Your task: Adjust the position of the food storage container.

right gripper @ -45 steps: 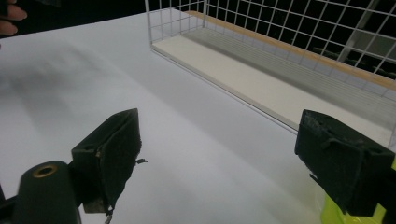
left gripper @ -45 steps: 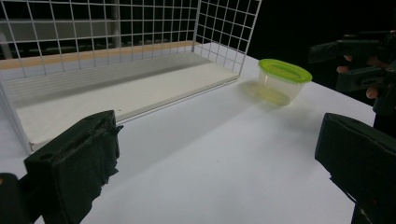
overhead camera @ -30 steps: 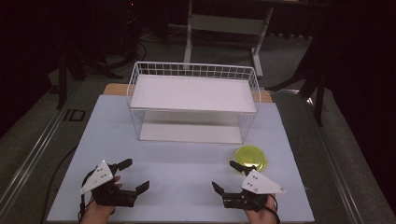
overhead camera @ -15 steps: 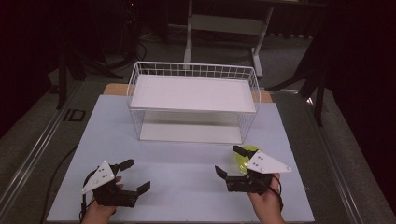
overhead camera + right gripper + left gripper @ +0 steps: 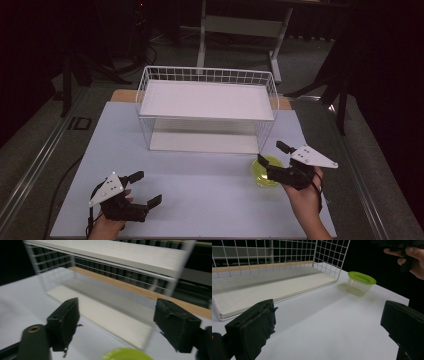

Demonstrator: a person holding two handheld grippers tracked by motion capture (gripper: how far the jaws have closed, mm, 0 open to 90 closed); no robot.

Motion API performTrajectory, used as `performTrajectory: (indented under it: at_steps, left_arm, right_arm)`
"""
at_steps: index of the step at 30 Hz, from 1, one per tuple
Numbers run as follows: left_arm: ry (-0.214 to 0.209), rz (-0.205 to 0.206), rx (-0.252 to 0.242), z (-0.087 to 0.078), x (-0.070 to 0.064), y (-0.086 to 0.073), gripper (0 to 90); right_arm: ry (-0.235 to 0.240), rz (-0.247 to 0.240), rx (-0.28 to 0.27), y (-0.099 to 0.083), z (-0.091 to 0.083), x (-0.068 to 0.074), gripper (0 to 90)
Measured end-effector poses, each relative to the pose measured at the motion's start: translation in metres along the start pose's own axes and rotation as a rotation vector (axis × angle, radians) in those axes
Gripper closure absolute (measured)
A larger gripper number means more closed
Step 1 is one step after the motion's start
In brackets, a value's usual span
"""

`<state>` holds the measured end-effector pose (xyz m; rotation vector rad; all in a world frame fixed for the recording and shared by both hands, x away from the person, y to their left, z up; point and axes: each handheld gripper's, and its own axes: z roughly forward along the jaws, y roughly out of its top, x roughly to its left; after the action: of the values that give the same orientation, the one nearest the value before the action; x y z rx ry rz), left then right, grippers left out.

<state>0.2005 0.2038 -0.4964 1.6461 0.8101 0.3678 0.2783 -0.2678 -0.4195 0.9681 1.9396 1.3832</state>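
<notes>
A clear tub with a lime-green lid (image 5: 266, 172) stands on the white table, just off the front right corner of a white wire rack (image 5: 207, 110). My right gripper (image 5: 273, 154) hovers open above the tub's far edge, pointing at the rack. In the right gripper view the green lid (image 5: 127, 355) shows at the bottom edge, below the open jaws of the right gripper (image 5: 121, 322). My left gripper (image 5: 145, 188) rests open at the front left with nothing between its jaws. The left gripper view has the left gripper (image 5: 328, 325) facing the tub (image 5: 361, 283), with the rack (image 5: 274, 287) to its left.
The rack holds an upper shelf board (image 5: 207, 99) and a lower board (image 5: 202, 141), both bare. The white table top (image 5: 200, 175) spreads between the grippers. Dark floor and a stand's legs (image 5: 240, 30) lie beyond the table.
My right gripper has moved forward and up from the table's front edge, and now sits over the green-lidded tub. The left gripper has barely moved.
</notes>
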Motion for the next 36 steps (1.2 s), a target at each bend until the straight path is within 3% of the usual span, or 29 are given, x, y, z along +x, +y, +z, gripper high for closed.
performTrajectory:
  at_steps: [3,6,7,12,15,19,22,23,36]
  left_arm:
    - [0.001,-0.001,-0.002,0.0,0.0,0.0,0.7]
    - [0.0,-0.002,0.001,0.001,0.0,0.0,0.7]
    - [0.0,-0.002,0.001,0.001,0.0,0.0,0.7]
    - [0.0,0.001,0.003,0.001,0.0,0.0,0.7]
    - [0.0,0.001,0.005,0.002,0.0,-0.001,0.7]
    - [-0.001,0.003,0.012,0.002,0.0,-0.002,0.7]
    - [-0.003,0.001,0.014,0.002,0.0,-0.002,0.7]
    - [-0.002,0.001,0.013,0.002,0.0,-0.002,0.7]
    - [-0.004,0.011,0.006,0.002,-0.002,0.0,0.7]
  right_arm:
    - [-0.08,0.009,0.007,-0.005,-0.005,-0.013,23.6]
    - [-0.135,0.031,0.039,-0.013,-0.008,-0.024,34.8]
    - [-0.145,0.038,0.056,-0.017,-0.008,-0.027,41.1]
    - [-0.182,0.052,0.102,-0.033,-0.011,-0.04,51.1]
    - [-0.211,0.059,0.147,-0.047,-0.014,-0.049,63.7]
    - [-0.22,0.067,0.181,-0.056,-0.015,-0.053,71.6]
    - [-0.232,0.066,0.228,-0.066,-0.016,-0.056,85.5]
    - [-0.231,0.088,0.263,-0.073,-0.016,-0.058,89.8]
    - [-0.16,0.183,0.394,-0.114,0.002,-0.052,90.0]
